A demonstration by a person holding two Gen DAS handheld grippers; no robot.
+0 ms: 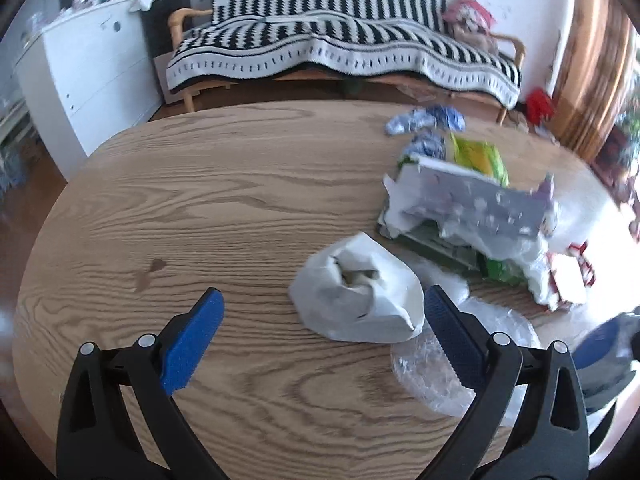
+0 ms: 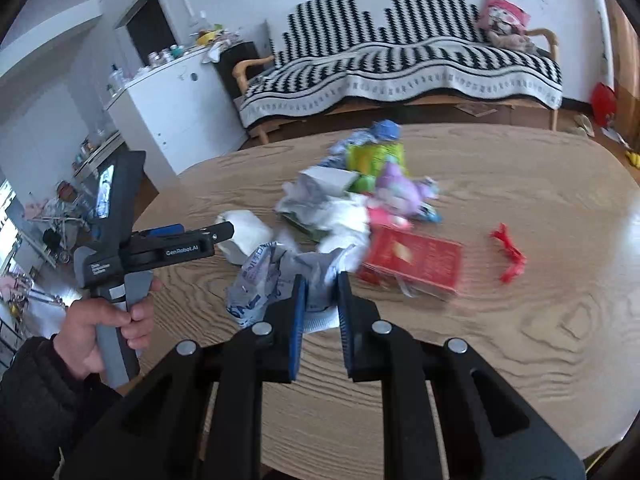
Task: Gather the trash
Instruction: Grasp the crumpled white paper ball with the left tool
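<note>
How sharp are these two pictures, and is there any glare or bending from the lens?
Left wrist view: trash pile is motion-smeared, wooden table grain crisp, edges bowed by fisheye. Right wrist view: red box and pile blurred, bright glare on the table's right edge, sofa curved.

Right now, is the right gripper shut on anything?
Shut: the right gripper pinches a crumpled plastic wrapper between its blue pads.

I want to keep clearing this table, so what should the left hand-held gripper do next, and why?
Probably ease the left hand-held gripper forward and close on the white crumpled paper. Its jaws stand open with the paper just ahead between them, while the right hand-held gripper is already shut on a plastic wrapper.
</note>
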